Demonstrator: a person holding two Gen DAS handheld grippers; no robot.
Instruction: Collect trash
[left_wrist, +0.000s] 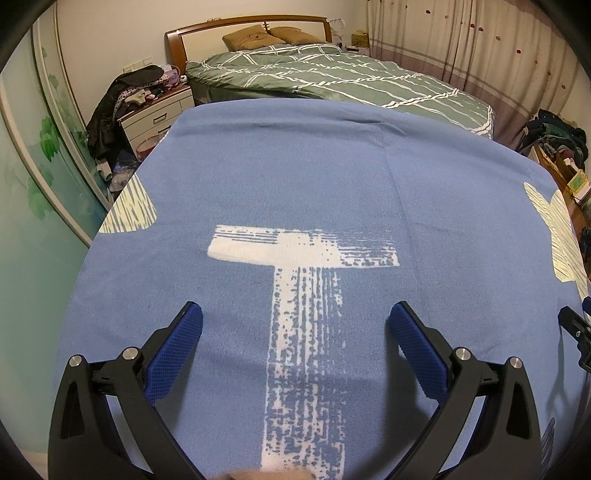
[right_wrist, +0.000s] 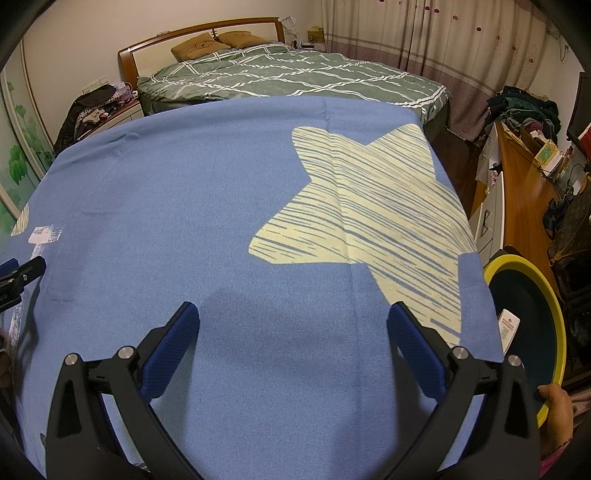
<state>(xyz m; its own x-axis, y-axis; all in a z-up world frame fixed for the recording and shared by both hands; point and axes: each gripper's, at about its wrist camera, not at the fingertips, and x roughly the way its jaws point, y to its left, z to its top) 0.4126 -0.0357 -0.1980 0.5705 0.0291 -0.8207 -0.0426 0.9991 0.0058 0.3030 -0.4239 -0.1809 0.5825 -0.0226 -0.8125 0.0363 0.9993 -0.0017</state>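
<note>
A blue cloth (left_wrist: 295, 177) with a white T print and pale yellow stars covers the table; no loose trash shows on it. My left gripper (left_wrist: 294, 317) hovers open over the T print, nothing between its blue pads. My right gripper (right_wrist: 293, 317) hovers open over the blue cloth (right_wrist: 184, 206) near the large yellow star. At the table's right edge a hand (right_wrist: 556, 410) holds a dark bin with a yellow rim (right_wrist: 554, 306); a white card or wrapper (right_wrist: 509, 326) lies inside it. The left gripper's tip (right_wrist: 22, 273) shows at the right wrist view's left edge.
A bed with a green checked duvet (left_wrist: 332, 77) stands behind the table. A cluttered nightstand (left_wrist: 155, 110) with dark clothes is at the left. A wooden desk (right_wrist: 517, 192) piled with clothes and bags runs along the right, below curtains (right_wrist: 461, 40).
</note>
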